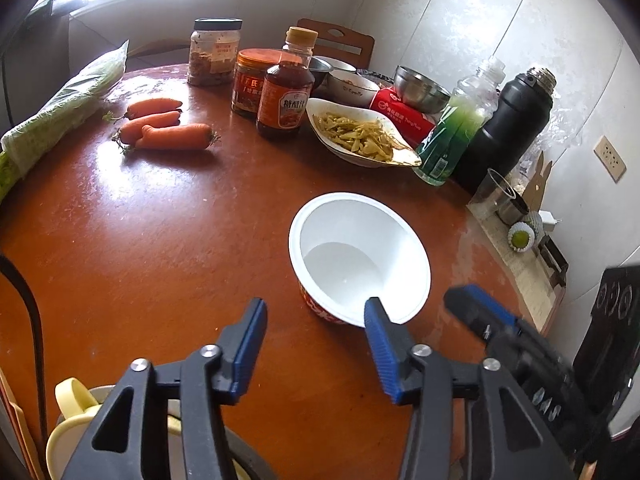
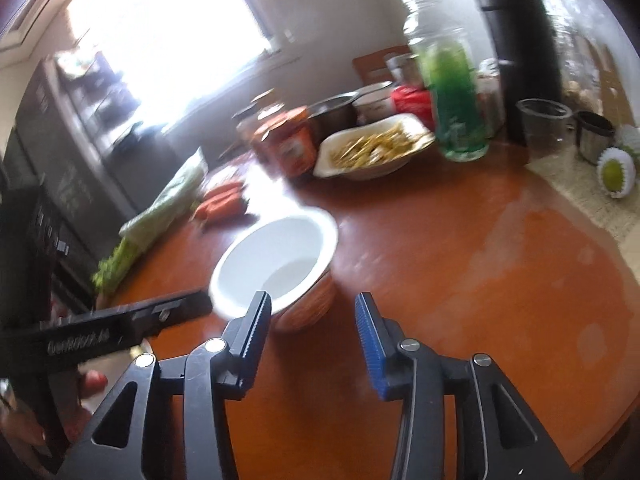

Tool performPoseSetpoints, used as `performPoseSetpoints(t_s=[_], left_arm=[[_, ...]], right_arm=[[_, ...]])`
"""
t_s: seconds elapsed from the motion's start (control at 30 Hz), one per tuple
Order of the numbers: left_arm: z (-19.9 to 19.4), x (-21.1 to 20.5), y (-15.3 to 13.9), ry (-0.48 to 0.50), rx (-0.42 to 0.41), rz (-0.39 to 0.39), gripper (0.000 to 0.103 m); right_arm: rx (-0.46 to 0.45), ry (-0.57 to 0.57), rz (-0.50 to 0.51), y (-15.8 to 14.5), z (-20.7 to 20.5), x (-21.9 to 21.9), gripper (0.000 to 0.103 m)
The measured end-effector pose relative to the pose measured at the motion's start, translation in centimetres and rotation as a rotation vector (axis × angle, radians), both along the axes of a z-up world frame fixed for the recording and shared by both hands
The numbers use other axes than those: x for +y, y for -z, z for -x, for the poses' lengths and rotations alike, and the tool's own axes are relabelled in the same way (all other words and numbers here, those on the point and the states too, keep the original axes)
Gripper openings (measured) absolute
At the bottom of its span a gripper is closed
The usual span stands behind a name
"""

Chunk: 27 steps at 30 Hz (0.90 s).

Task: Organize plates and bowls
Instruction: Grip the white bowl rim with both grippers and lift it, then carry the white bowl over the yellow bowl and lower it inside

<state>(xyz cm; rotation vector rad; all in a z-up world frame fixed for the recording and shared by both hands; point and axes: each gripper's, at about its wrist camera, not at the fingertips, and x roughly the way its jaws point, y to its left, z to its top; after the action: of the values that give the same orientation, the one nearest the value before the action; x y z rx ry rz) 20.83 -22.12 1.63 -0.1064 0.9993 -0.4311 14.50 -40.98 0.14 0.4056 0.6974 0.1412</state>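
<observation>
Now between steps: left gripper [image 1: 316,312] and right gripper [image 2: 314,306], both parted and empty, flank the white bowl [image 1: 360,256] standing on the table [image 1: 160,240]; regrasping its rim likely follows.

A glossy, smooth wooden table [image 1: 160,240] is seen. The white bowl [image 1: 360,248] looks of thin, smooth plastic or paper. Shiny metal is shown by a bowl [image 1: 420,88] at the back. The flask [image 1: 508,128] is finished in matt black. Ribbed blue pads [image 1: 384,356] are fitted on the gripper fingers.
</observation>
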Motion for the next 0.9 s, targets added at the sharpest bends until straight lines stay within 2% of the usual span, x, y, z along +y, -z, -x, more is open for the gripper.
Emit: performPoseSetpoints(t_s=[0.23, 0.33, 0.4, 0.43, 0.47, 0.53, 0.63, 0.9], left_arm=[[-1.0, -0.6, 0.8, -0.020, 0.031, -0.023, 0.053], [-1.4, -0.6, 1.2, -0.026, 0.044, -0.011, 0.056], [-1.7, -0.6, 1.6, -0.030, 0.056, -0.015, 0.055], [-1.8, -0.6, 1.8, -0.032, 0.059, -0.013, 0.055], [-1.8, -0.5, 2.0, -0.033, 0.063, -0.005, 0.055], [-1.8, -0.6, 2.2, -0.023, 0.073, 0.008, 0.052], [-1.2, -1.0, 1.8, 0.011, 0.061, 0.021, 0.042], [0.5, -0.3, -0.3, 0.019, 0.008, 0.035, 0.041]], right_arm=[[0.034, -0.041, 0.100, 0.3, -4.6, 1.1, 0.045], [0.044, -0.075, 0.128, 0.9, -5.7, 2.3, 0.032], [0.032, -0.092, 0.133, 1.1, -5.6, 2.9, 0.029], [0.033, -0.098, 0.132, 1.3, -5.4, 3.0, 0.023], [0.032, -0.097, 0.130, 1.3, -5.3, 3.1, 0.022], [0.028, -0.097, 0.118, 1.4, -4.8, 3.0, 0.021], [0.025, -0.108, 0.087, 1.3, -4.1, 3.0, 0.020], [-0.019, -0.101, 0.070, -0.5, -2.0, 3.6, 0.020]])
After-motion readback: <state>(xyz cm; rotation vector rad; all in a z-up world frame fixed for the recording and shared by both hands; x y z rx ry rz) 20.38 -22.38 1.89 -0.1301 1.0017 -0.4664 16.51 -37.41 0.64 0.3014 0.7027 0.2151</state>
